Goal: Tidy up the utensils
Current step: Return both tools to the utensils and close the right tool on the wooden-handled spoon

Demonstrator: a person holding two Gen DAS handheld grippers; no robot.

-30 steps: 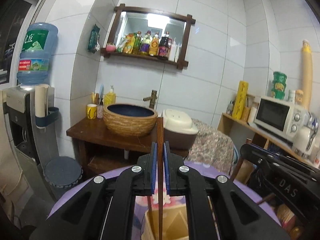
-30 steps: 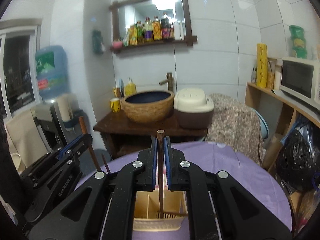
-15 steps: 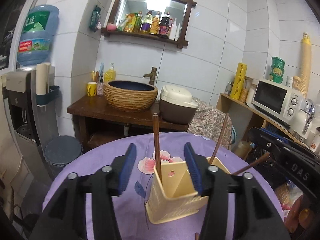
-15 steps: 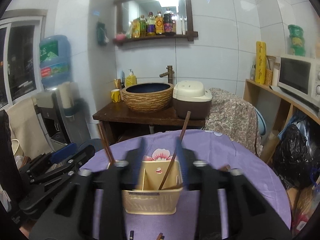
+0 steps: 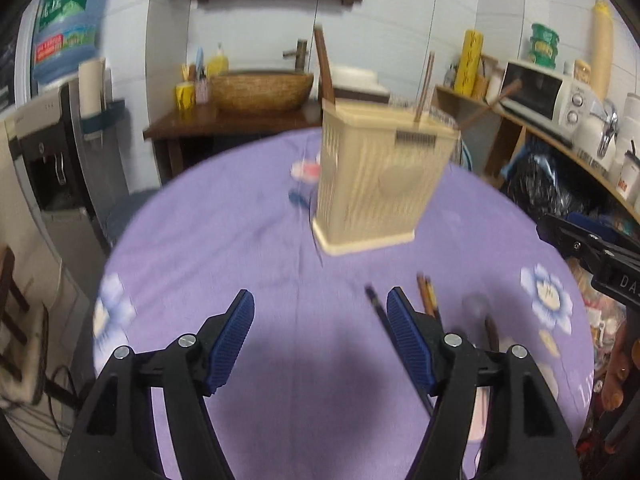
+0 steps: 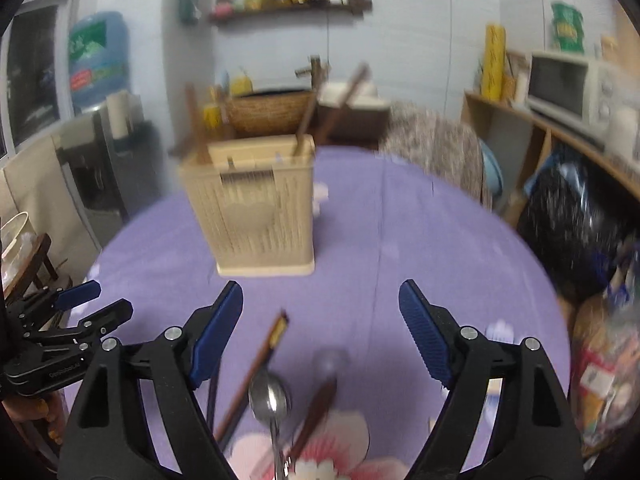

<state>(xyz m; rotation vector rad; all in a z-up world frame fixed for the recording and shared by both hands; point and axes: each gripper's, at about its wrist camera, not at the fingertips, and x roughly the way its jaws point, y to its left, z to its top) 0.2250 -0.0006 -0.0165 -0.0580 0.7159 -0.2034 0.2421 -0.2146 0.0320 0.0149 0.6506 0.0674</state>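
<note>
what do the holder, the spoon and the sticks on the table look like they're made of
Holder: looks like moulded plastic, matte beige, with fine ribbed slats on its walls. Spoon: metal, probably stainless steel, since its bowl is shiny and mirrors the light. Chopsticks lying on the purple tablecloth: dark brown, likely wood or lacquered bamboo; blur leaves it open.
</note>
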